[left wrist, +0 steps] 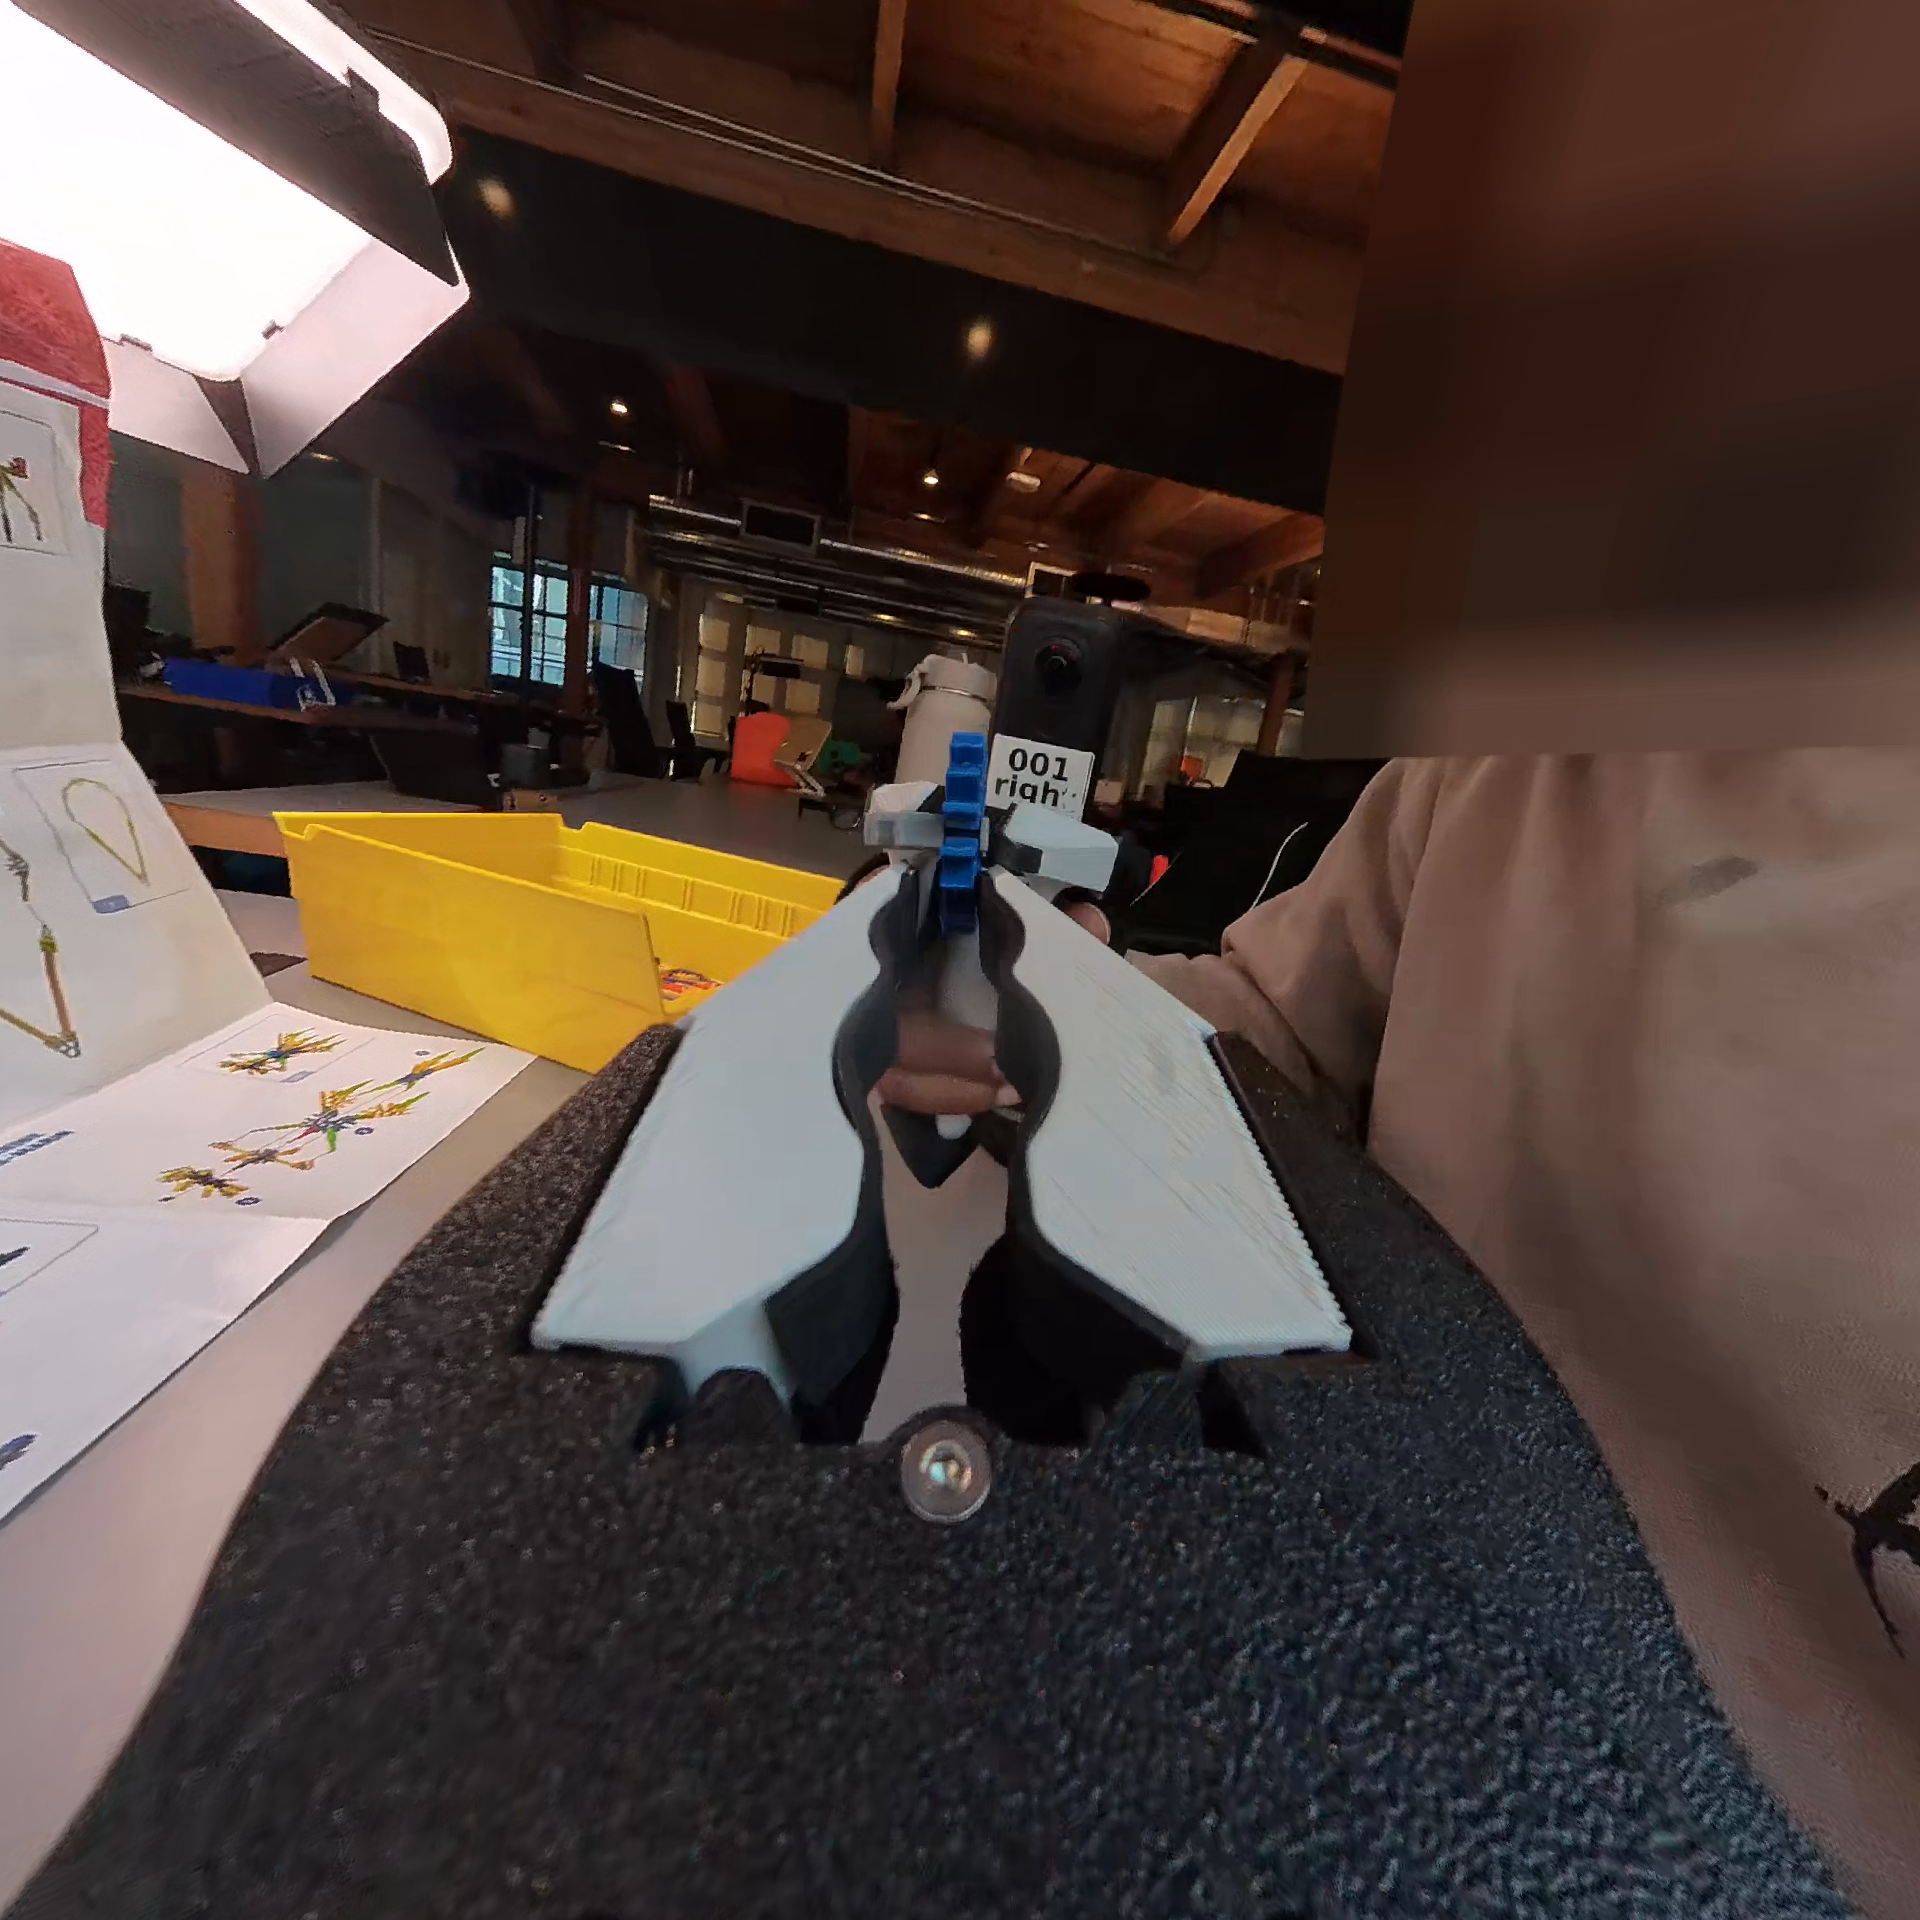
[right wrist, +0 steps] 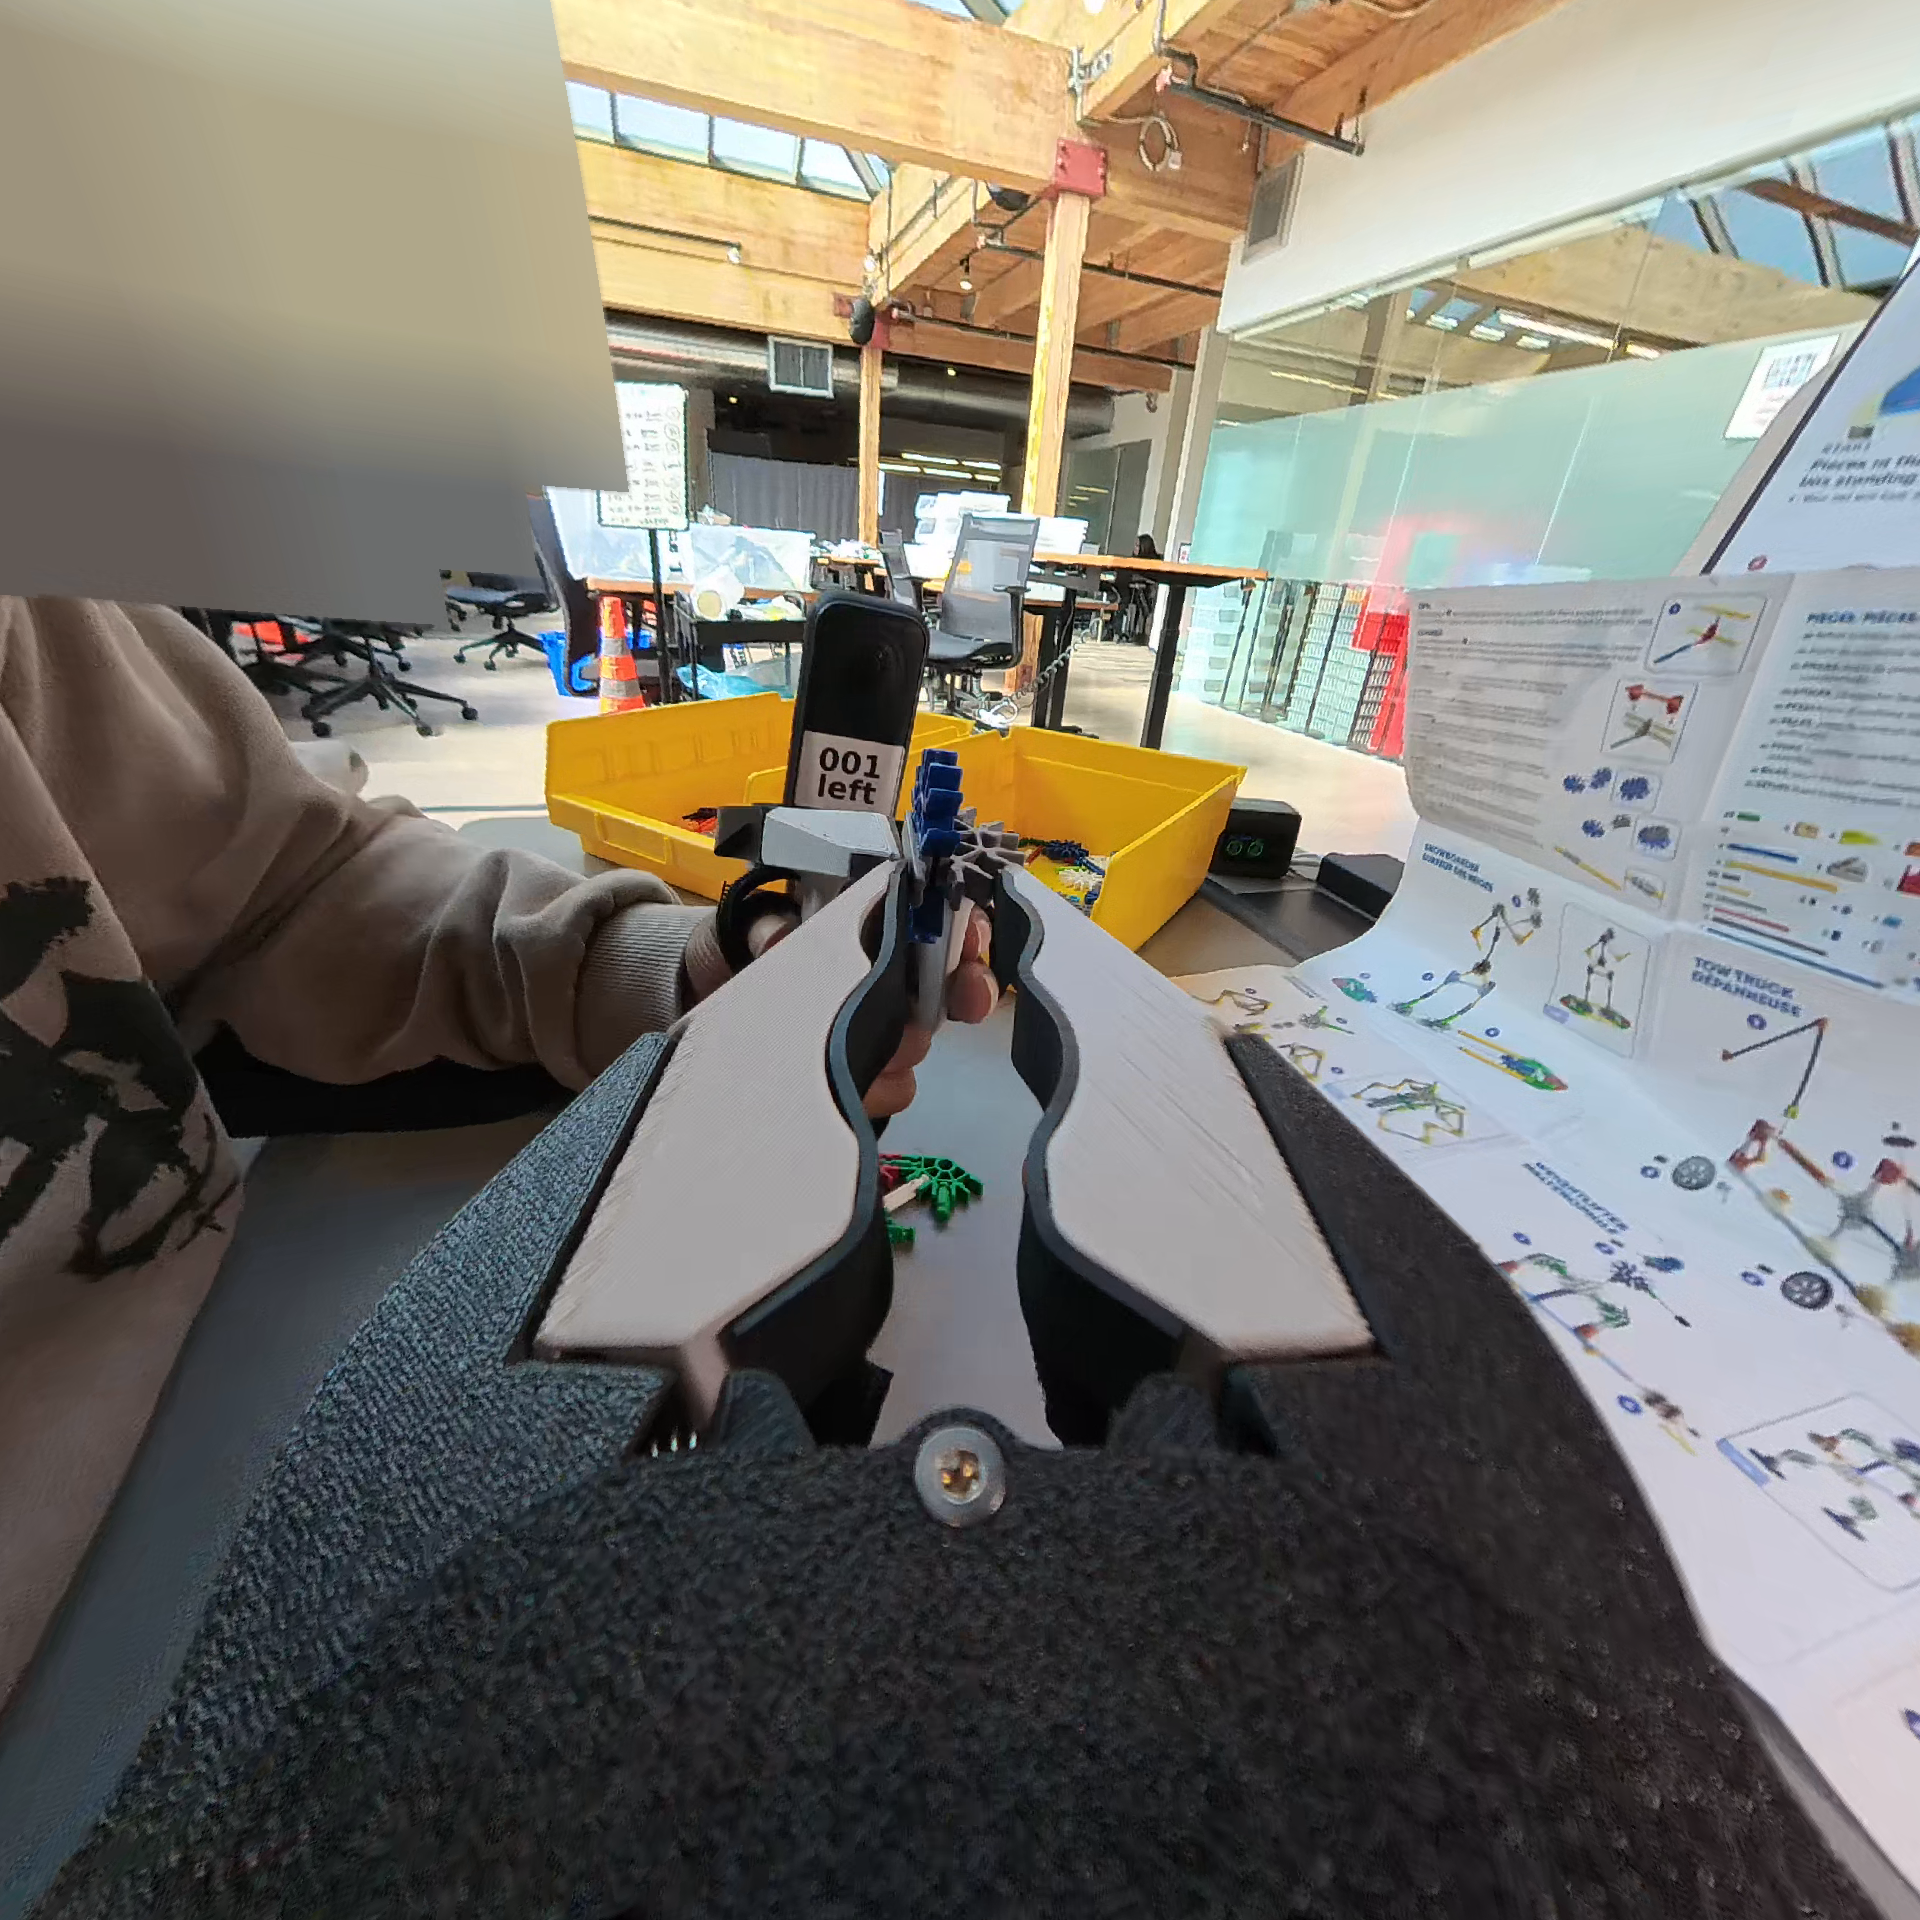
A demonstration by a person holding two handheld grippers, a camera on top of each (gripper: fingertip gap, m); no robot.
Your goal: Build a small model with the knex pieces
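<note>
Blue gear (left wrist: 961, 821) is pinched in your left gripper (left wrist: 951, 888), held up over the worktop (right wrist: 935, 1299), clear of its edges. Grey connector (right wrist: 982, 847) touches it, sitting between your right gripper's (right wrist: 951, 883) narrowed jaws; can't tell if they actually clamp it. Keep both tips square and the pieces coaxial, since tilt would likely jam them. Green piece (right wrist: 935, 1184) lies below, bin (right wrist: 644, 790) at the far edge.
</note>
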